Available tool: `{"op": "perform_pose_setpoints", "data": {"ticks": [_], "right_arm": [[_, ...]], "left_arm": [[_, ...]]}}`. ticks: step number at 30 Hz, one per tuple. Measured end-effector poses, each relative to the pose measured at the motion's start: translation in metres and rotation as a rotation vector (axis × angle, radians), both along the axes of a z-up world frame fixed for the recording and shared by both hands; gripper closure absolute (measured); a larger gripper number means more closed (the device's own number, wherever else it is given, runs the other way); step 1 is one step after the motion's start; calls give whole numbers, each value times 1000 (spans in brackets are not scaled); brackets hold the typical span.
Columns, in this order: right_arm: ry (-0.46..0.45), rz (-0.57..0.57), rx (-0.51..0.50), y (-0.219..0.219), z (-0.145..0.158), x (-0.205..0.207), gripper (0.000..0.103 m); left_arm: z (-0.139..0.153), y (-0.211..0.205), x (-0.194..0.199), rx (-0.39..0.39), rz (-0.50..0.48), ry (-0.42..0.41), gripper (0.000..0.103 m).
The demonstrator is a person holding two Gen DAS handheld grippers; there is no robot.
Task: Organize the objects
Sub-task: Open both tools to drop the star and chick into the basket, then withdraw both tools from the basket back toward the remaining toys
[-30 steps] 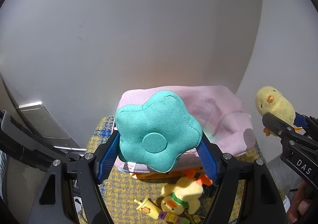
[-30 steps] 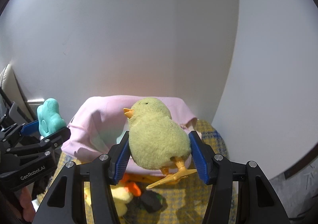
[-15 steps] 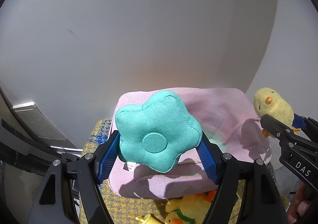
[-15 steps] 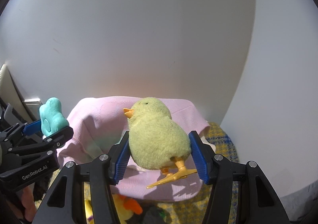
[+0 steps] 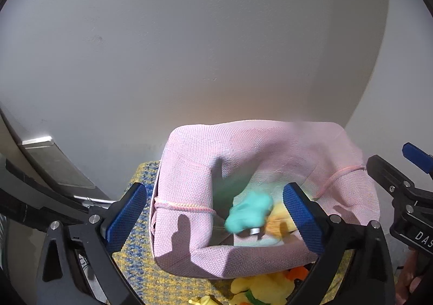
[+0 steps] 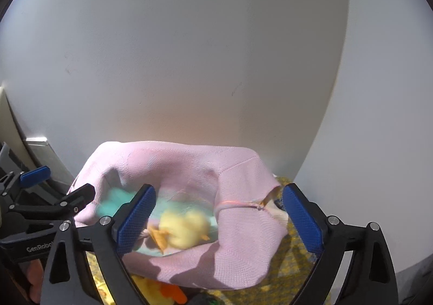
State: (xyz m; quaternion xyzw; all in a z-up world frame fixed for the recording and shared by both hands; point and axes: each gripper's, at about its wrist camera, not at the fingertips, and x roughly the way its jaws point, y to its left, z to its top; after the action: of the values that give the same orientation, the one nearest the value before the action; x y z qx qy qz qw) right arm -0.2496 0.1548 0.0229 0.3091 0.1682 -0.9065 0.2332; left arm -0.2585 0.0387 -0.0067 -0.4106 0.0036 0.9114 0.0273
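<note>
A pink fabric basket point(image 5: 189, 226) stands on a yellow-blue woven cloth against the wall; it also shows in the right wrist view point(image 6: 243, 237). A teal flower cushion point(image 5: 249, 214) lies blurred inside it, seen again in the right wrist view point(image 6: 113, 202). A yellow chick plush point(image 6: 184, 228) lies blurred inside too, partly visible in the left wrist view point(image 5: 278, 219). My left gripper point(image 5: 213, 218) is open and empty over the basket. My right gripper point(image 6: 219, 221) is open and empty over it as well.
More yellow plush toys point(image 5: 259, 288) lie on the woven cloth point(image 5: 140, 272) in front of the basket. A grey wall point(image 5: 189, 48) rises right behind. A metal frame point(image 5: 54, 164) stands at the left.
Both grippers have opened. The teal cushion and the yellow chick have left the fingers and dropped into the pink basket, which now sits closer below.
</note>
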Motion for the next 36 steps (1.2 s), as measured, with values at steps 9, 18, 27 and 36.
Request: {"op": "perform_pose_setpoints", "data": {"ticks": [9,18,27,36], "right_arm": [[2,-23,-13,14,12,24,8],[16,-28,-24,24,24,46,8],[35,-35,-36,37,34,69,8],[42,-29,-40,44,39,90,8]], "left_arm": [[17,0,22,-10,13,22,0],[35,-2,57,-5,25,46,0],[52,-7,83,3,32,77,0],[55,-13,103,3,46,82,0]]}}
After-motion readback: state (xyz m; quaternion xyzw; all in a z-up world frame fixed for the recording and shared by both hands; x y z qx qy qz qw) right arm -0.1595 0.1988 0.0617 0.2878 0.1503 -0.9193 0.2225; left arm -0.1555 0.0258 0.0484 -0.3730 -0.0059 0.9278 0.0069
